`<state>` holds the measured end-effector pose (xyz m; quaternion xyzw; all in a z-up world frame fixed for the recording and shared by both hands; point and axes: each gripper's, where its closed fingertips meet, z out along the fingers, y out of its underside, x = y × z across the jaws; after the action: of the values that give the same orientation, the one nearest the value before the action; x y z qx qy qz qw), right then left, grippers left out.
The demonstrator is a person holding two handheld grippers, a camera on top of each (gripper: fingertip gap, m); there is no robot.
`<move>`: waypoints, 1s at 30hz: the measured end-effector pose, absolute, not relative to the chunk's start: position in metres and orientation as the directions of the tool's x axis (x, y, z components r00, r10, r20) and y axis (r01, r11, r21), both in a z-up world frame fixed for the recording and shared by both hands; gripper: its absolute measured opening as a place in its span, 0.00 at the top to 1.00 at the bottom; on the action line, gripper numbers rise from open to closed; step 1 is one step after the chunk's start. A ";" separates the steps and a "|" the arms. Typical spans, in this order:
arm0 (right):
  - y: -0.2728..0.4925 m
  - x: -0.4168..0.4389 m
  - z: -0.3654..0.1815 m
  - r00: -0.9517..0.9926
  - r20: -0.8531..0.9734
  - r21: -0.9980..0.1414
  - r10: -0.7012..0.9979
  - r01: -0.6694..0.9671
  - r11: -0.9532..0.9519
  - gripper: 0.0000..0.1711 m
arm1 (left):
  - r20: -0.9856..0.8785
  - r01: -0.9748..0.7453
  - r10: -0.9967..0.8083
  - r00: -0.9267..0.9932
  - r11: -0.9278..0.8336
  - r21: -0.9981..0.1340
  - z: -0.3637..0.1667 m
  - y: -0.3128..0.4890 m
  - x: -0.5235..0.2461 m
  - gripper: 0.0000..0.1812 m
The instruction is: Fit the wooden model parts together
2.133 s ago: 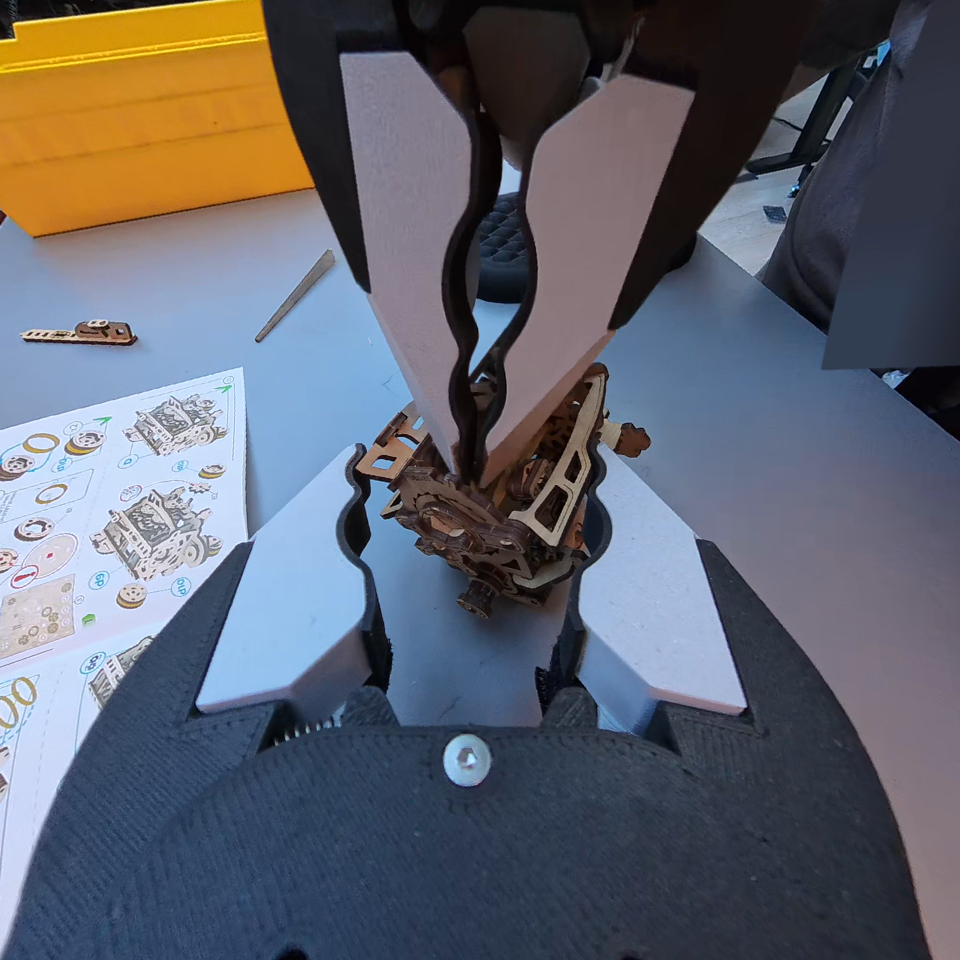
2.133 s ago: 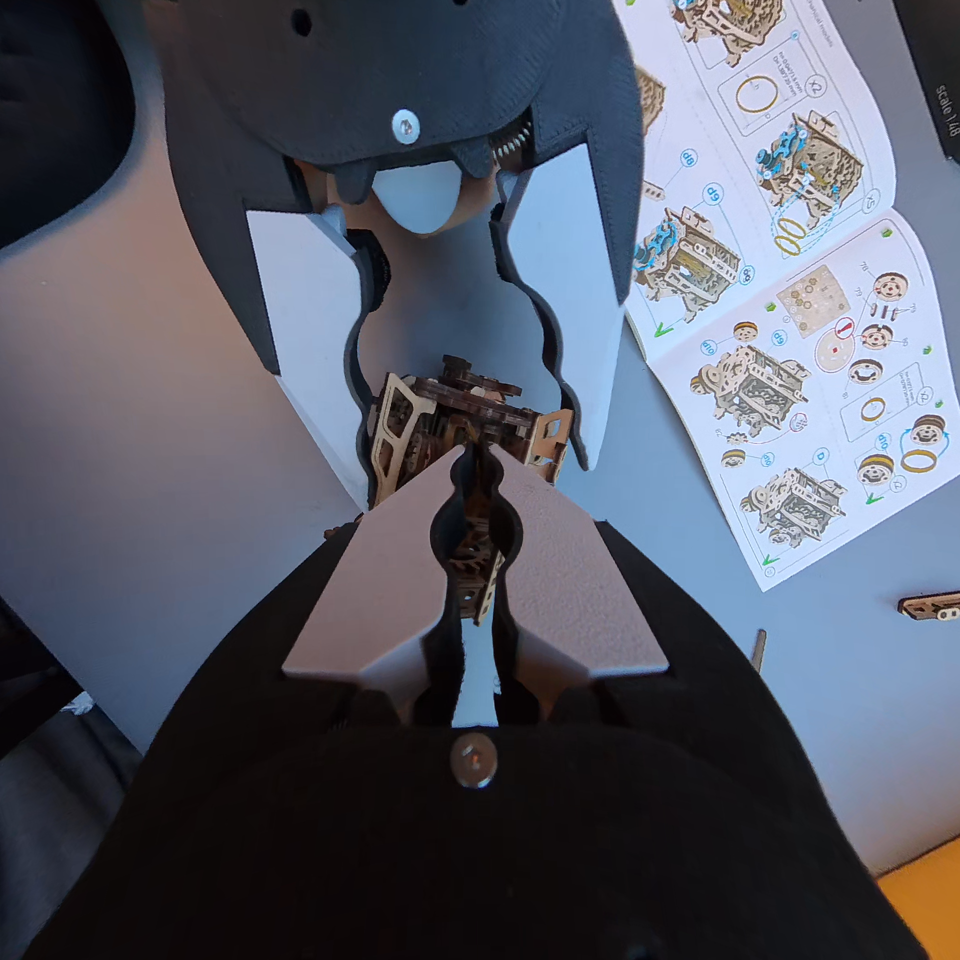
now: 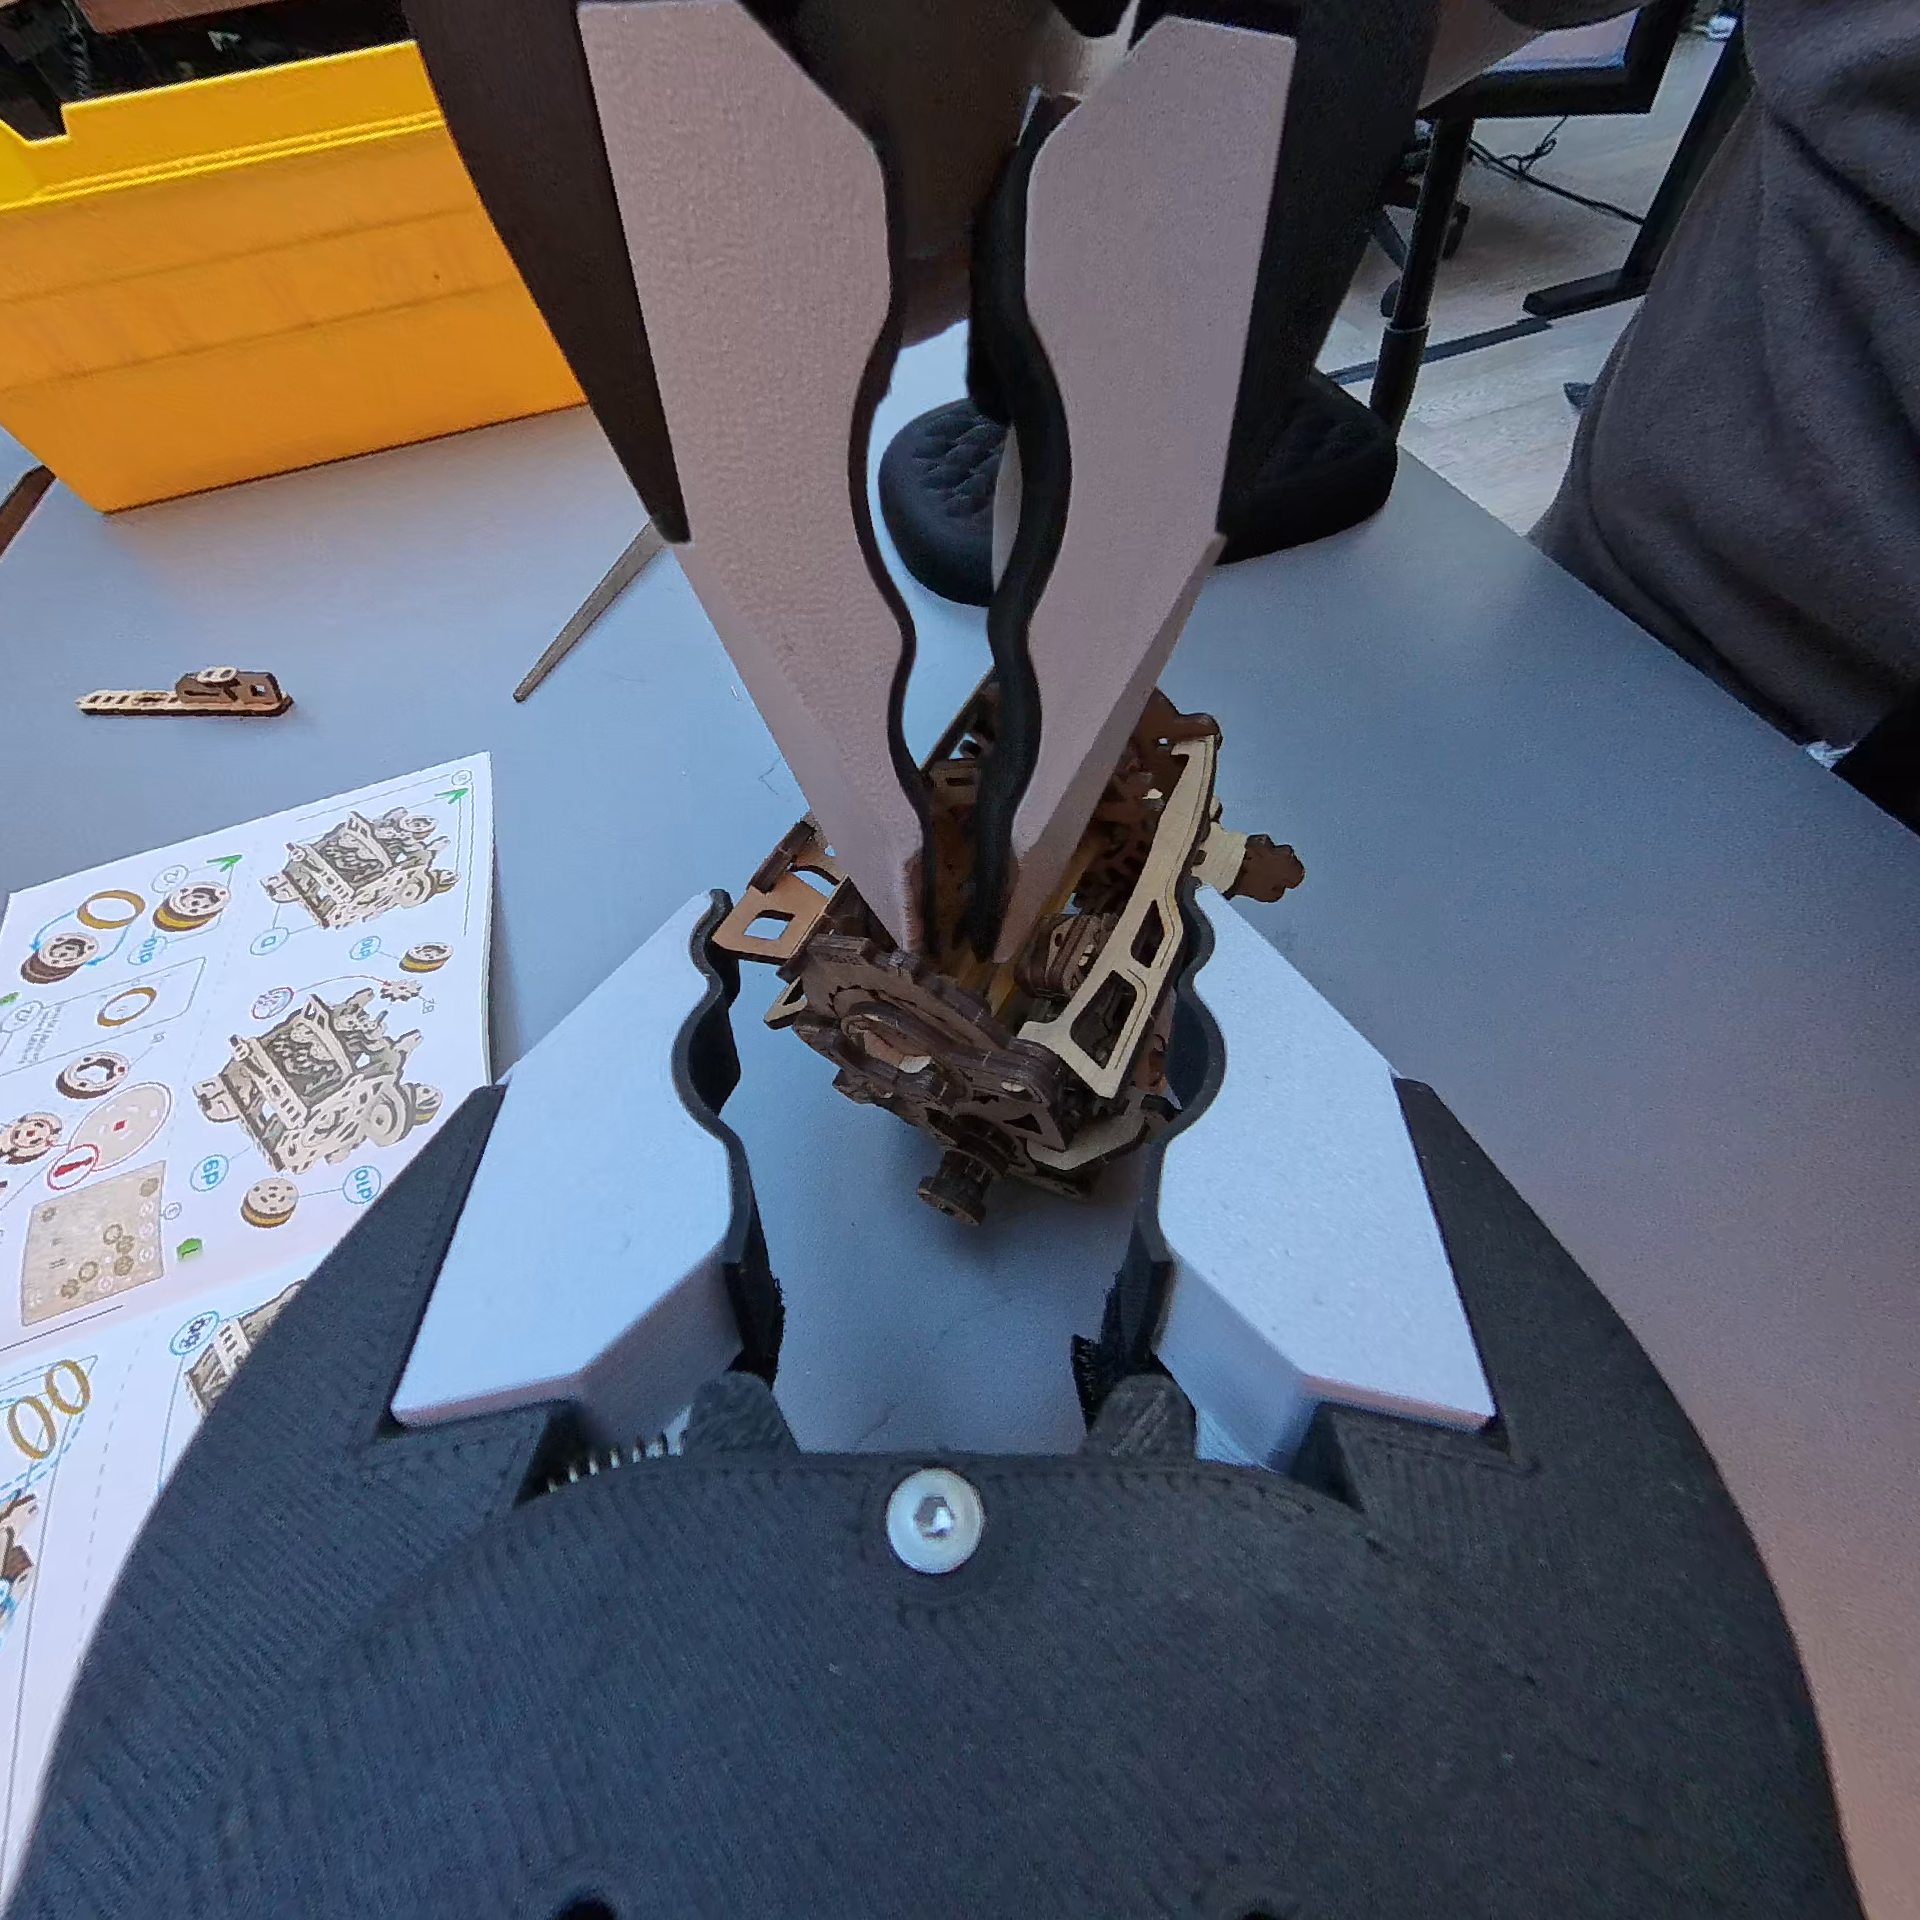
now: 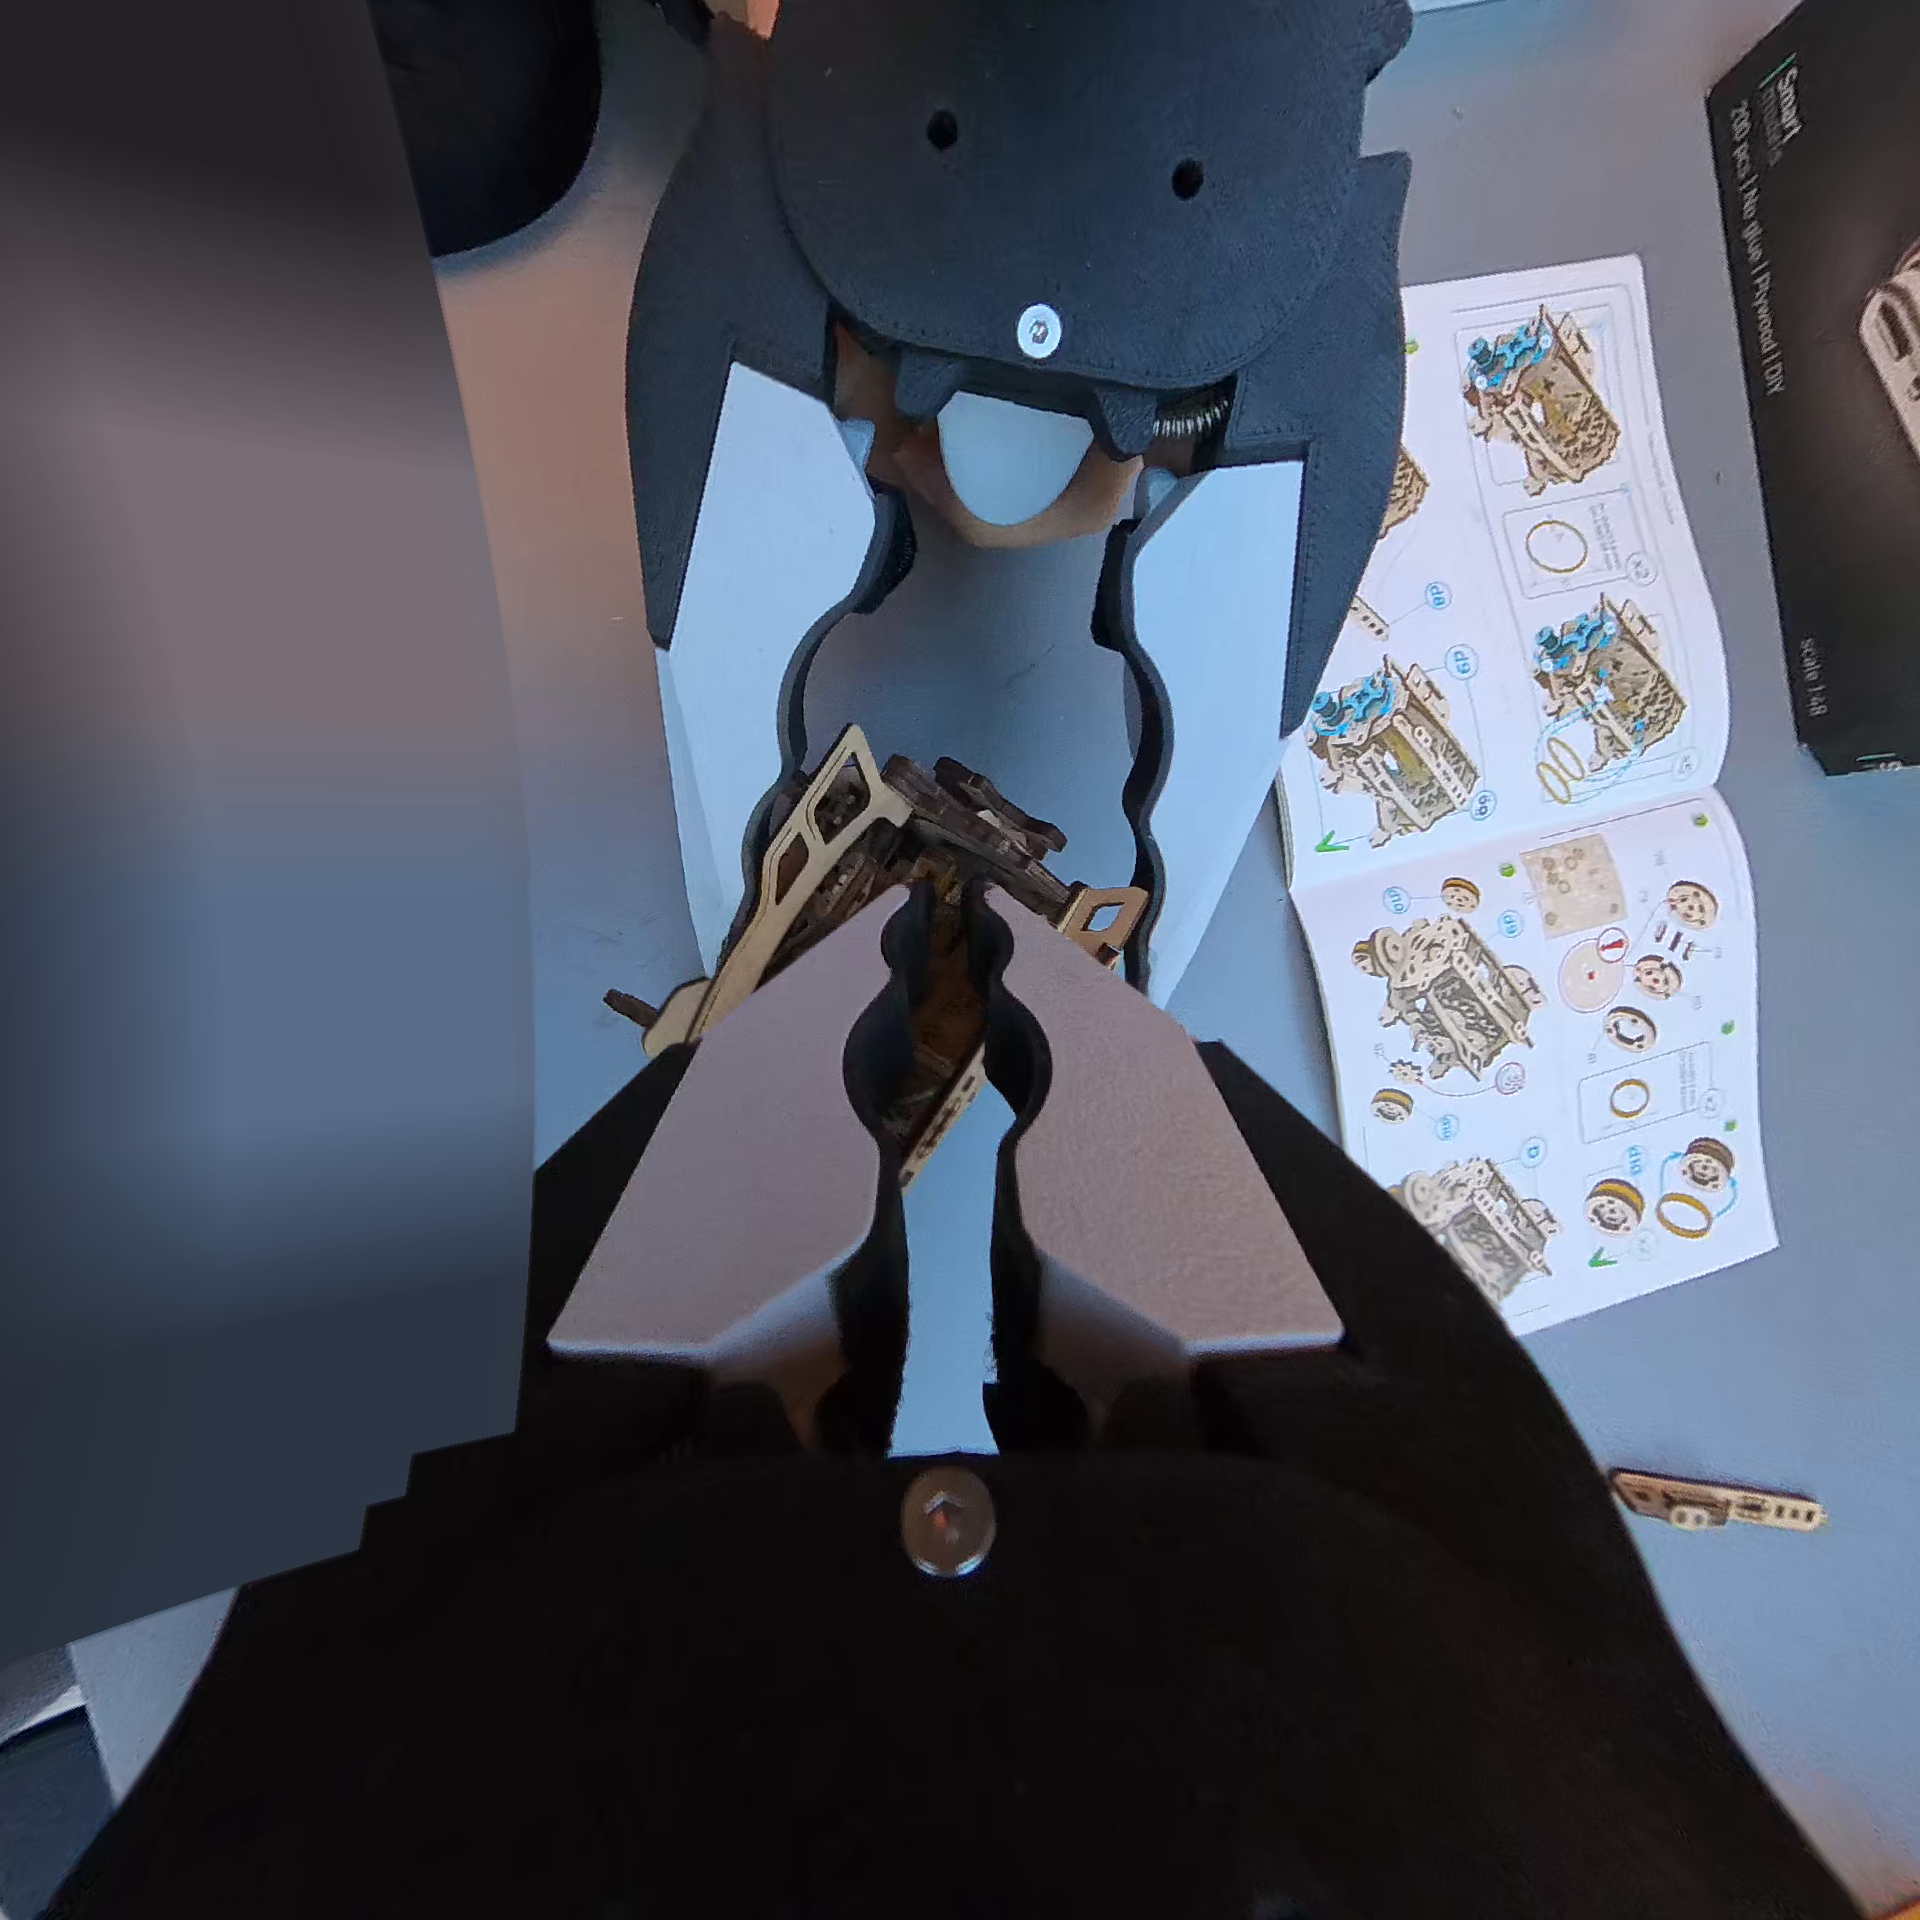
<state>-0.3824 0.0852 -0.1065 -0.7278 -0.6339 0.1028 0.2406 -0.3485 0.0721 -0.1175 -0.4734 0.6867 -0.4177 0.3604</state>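
The wooden model (image 3: 997, 1049), a small brown and pale gear assembly, stands tilted on the grey table (image 3: 1507, 831). My left gripper (image 3: 956, 925) is shut on it, one pale finger against each side. My right gripper (image 4: 943, 899) comes down from above; in the left wrist view its fingers (image 3: 790, 623) meet at the model's top. Its tips are nearly closed and pinch a thin yellowish part inside the model (image 4: 831, 883). The right gripper's body hides the model's lower half in the right wrist view.
An open instruction sheet (image 3: 239, 1039) lies left of the model. Beyond it are a loose wooden piece (image 3: 187, 694), a thin stick (image 3: 592, 613) and a yellow bin (image 3: 260, 291). A black box (image 4: 1829, 416) lies past the sheet. A person (image 3: 1766, 364) stands at the table's right edge.
Both grippers keep their hold. The model has turned and tilted a little between the left fingers, and the right gripper's camera has drawn back slightly.
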 end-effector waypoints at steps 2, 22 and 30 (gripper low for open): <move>0.086 -0.384 -0.106 0.202 0.148 -0.487 0.968 0.867 -0.107 0.97 | -0.105 -0.348 -0.951 -0.290 0.207 -0.914 -0.118 0.072 -0.348 0.54; 0.094 -0.376 -0.106 0.240 0.316 -0.415 0.918 0.905 -0.094 1.00 | -0.106 -0.351 -0.951 -0.291 0.209 -0.913 -0.118 0.072 -0.348 0.54; 0.089 -0.380 -0.108 0.372 0.100 -0.483 0.923 0.829 -0.282 0.96 | -0.108 -0.352 -0.952 -0.285 0.209 -0.912 -0.118 0.072 -0.348 0.54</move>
<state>-0.3799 0.0889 -0.1075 -0.7943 -0.5513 0.1003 0.2347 -0.3477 0.0722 -0.1180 -0.4746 0.6871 -0.4127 0.3638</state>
